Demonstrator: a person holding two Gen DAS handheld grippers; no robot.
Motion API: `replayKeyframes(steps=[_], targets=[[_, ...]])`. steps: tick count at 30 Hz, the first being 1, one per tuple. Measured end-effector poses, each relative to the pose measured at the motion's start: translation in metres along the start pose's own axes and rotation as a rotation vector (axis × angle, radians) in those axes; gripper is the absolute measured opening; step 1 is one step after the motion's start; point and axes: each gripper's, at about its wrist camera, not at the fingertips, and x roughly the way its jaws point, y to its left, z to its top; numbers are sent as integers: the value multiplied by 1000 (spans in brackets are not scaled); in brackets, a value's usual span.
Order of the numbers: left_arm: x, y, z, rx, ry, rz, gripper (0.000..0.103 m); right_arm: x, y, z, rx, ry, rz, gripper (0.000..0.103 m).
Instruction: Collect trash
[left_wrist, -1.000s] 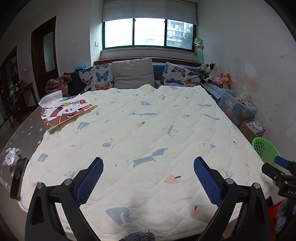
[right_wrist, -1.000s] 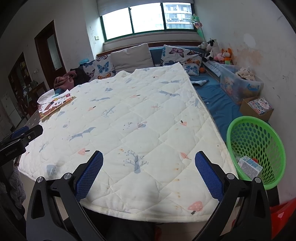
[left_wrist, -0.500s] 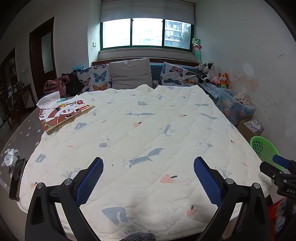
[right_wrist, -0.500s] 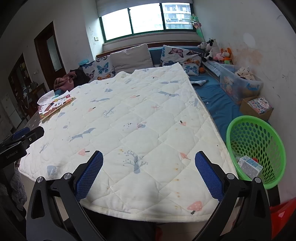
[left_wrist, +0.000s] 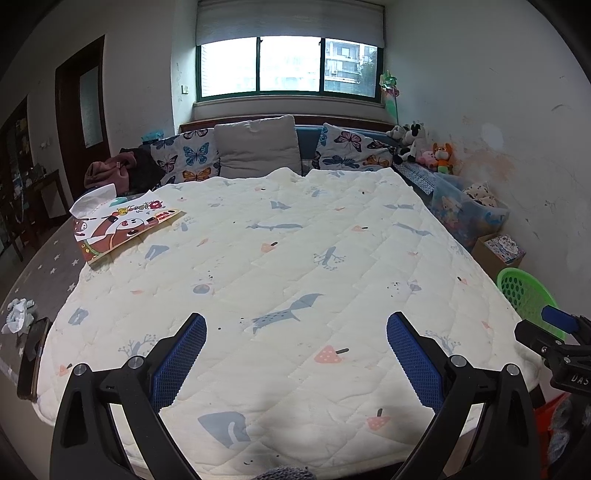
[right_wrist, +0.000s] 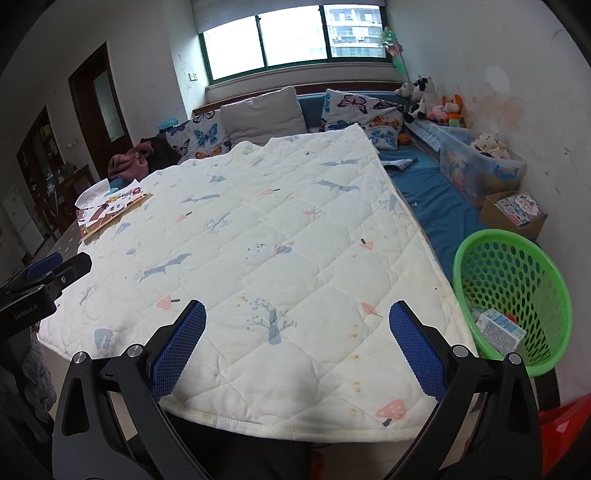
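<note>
A green perforated basket (right_wrist: 511, 291) stands at the right of the bed and holds a small blue-white carton (right_wrist: 500, 330); its rim also shows in the left wrist view (left_wrist: 524, 291). A white tissue (left_wrist: 94, 197) lies by a colourful picture book (left_wrist: 123, 227) at the bed's far left. My left gripper (left_wrist: 295, 354) is open and empty over the quilt's near end. My right gripper (right_wrist: 297, 343) is open and empty above the quilt's near edge, left of the basket.
A cream quilt (left_wrist: 280, 266) covers the bed. Pillows (left_wrist: 256, 147) line the headboard. A clear toy bin (right_wrist: 480, 166) and a cardboard box (right_wrist: 515, 210) stand along the right wall. A crumpled cloth (left_wrist: 16, 315) and a dark flat object (left_wrist: 33, 356) lie left of the bed.
Both grippers have risen and pulled back slightly, so the bed sits a little lower and farther in view. Both stay open and empty.
</note>
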Motion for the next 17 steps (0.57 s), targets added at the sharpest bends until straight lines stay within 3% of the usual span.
replayKeyframes(steps=[17], targets=[[2, 5, -1, -19, -1, -4, 95, 0, 1, -1, 10, -2, -1, 99]])
